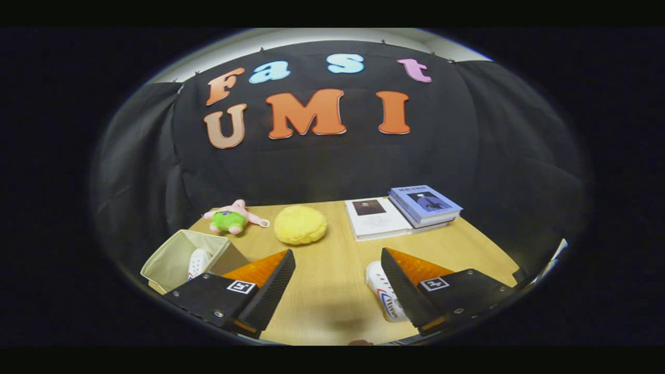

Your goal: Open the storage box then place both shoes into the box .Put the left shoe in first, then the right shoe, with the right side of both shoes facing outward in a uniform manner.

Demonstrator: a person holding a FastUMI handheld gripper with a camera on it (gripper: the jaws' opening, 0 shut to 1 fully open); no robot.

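White shoe (387, 298) with red-blue side stripe lies on counter (332, 280) between fingers, touching inner face of right finger (402, 288). Second white shoe (198, 262) sits inside open beige storage box (171, 259), just beyond left finger (267, 291). Tool (332, 291) spread wide, gripping nothing, held above counter, looking down and forward. Wooden counter carries pink-green plush toy (234, 217) and yellow round cushion (300, 224) ahead of fingers; white book (376, 217) and blue book stack (425, 205) beyond right finger. Black cloth wall (322, 166) behind counter.
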